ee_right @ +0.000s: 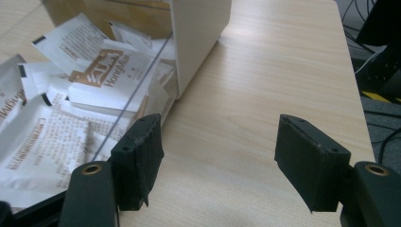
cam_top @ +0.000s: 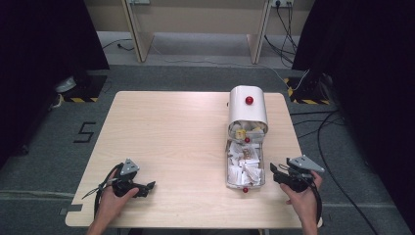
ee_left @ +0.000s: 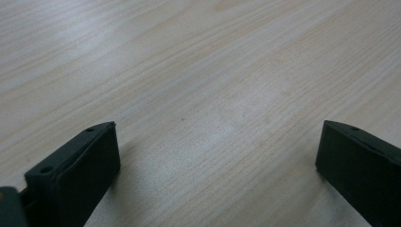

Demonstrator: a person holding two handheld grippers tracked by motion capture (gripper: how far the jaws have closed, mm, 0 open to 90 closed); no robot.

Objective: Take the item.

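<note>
1. Nearest me, left gripper (cam_top: 147,186) lies low near the table's (cam_top: 176,137) front edge, jaws apart, nothing between, bare wood all around.
2. Clear box (cam_top: 244,164) of paper sachets (ee_right: 101,75) sits right of centre, white lid (cam_top: 248,107) behind.
3. Right gripper (cam_top: 275,174) hovers just beside the box near the table's right edge, jaws wide, empty.

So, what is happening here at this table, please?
A person holds one tool in each hand at a wooden table. The right tool is open, beside a clear tray full of white paper sachets. The tray is pulled out from a white box with a red knob. The tool touches nothing. The left tool is open too, low above bare wood, far from the tray.
</note>
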